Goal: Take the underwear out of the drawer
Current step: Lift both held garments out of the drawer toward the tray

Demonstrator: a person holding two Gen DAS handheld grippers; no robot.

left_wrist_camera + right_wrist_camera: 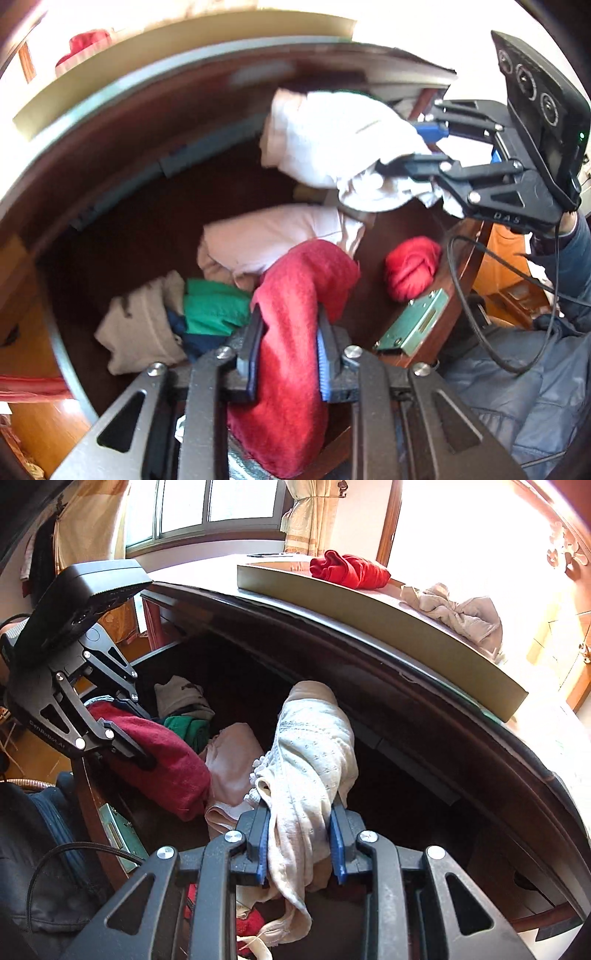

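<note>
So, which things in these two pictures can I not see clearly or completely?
- Left wrist view: the lower end of the red garment drops behind the left tool; the far drawer wall is blurred.
- Right wrist view: the hem of the cream garment hangs below the right tool, behind its frame.
- Both views: clothes under the pile of green and pink pieces are covered.
- Right wrist view: the drawer's right corner is too dark.

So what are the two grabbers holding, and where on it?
The left gripper pinches a red garment around its bunched middle. The right gripper pinches a cream garment at its bunched middle too. Both hang over the open drawer.
</note>
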